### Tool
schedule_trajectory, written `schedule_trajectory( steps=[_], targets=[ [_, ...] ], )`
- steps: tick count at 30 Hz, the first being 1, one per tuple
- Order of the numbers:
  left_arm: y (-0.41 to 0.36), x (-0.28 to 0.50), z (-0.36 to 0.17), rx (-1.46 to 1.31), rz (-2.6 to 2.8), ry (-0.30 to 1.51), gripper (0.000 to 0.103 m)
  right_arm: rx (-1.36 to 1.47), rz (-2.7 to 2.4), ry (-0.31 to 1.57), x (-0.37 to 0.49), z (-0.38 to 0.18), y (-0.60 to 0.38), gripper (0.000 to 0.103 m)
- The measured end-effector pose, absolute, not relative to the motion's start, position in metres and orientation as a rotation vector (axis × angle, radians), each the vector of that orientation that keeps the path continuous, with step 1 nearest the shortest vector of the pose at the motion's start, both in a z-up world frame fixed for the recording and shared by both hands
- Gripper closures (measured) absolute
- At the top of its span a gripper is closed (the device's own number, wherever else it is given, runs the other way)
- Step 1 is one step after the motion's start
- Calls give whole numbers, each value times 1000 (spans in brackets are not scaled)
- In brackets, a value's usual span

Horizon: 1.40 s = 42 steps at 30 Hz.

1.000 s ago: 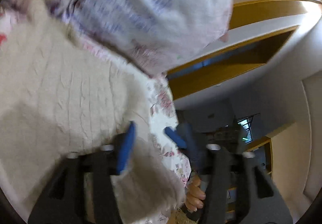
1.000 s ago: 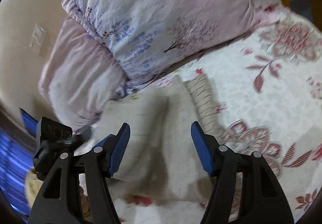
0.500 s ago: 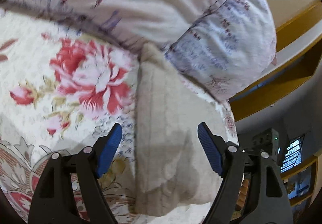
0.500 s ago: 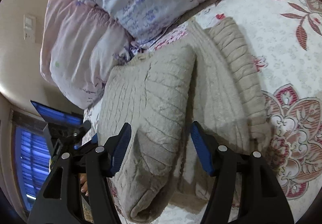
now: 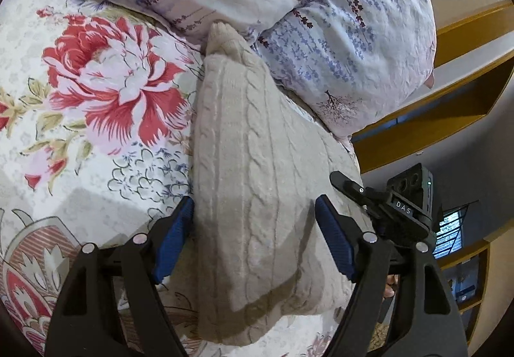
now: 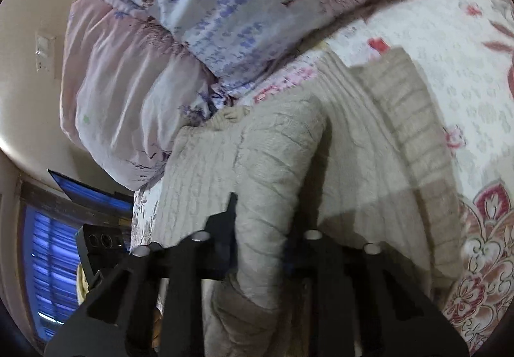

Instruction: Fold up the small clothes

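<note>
A beige cable-knit sweater (image 5: pixel 250 148) lies partly folded on the floral bedspread (image 5: pixel 96 100), its far end against the pillows. My left gripper (image 5: pixel 253 238) is open and straddles the sweater's near fold, one blue pad at the left edge and the other over the knit. In the right wrist view the sweater (image 6: pixel 263 170) shows a raised, doubled ridge with a ribbed hem at the right. My right gripper (image 6: pixel 263 248) is closing on that ridge, which is pinched between its fingers. The right gripper's body (image 5: pixel 401 206) shows at the left view's right side.
Two lavender-print pillows (image 5: pixel 337 36) press against the sweater's far end. A wooden bed frame (image 5: pixel 449 100) runs behind them. In the right view the bedspread (image 6: pixel 449 52) stretches away to the right, and a window (image 6: pixel 41 260) glows blue at lower left.
Both grippers came down and closer to the sweater. The left jaws spread wider around the near fold. The right jaws narrowed sharply onto the raised ridge.
</note>
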State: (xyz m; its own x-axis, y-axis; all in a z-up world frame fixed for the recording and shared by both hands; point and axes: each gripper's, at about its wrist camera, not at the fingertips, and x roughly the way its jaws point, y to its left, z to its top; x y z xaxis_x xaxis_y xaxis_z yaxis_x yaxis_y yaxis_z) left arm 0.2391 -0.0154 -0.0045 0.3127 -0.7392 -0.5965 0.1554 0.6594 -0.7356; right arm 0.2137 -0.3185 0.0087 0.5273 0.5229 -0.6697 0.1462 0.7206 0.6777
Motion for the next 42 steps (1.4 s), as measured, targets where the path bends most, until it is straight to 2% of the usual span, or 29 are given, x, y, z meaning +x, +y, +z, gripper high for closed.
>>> schedule_trajectory(
  steps=[8,13,26,29,31,32,33,36,42],
  targets=[
    [-15,238,0,-653,-638,1107,24,438,145,827,203,79,-305,86],
    [-22,232,3,-617,-653,1101,24,224,20,798,197,88,-299,86],
    [-43,226,4,-552,-708,1109,24,257,-20,774,191,83,-320,86],
    [-46,226,5,-537,-716,1115,24,270,-56,854,199,61,-328,85],
    [-47,225,4,-535,-723,1126,24,320,-91,946,207,37,-340,79],
    [-47,225,4,-534,-727,1129,25,352,-105,970,207,30,-347,69],
    [-47,223,5,-533,-730,1130,25,389,-113,967,204,27,-353,59],
    [-44,219,6,-523,-732,1128,25,476,-152,925,185,37,-371,46],
    [-42,210,11,-505,-732,1116,25,585,-61,887,143,52,-384,46]
  ],
)
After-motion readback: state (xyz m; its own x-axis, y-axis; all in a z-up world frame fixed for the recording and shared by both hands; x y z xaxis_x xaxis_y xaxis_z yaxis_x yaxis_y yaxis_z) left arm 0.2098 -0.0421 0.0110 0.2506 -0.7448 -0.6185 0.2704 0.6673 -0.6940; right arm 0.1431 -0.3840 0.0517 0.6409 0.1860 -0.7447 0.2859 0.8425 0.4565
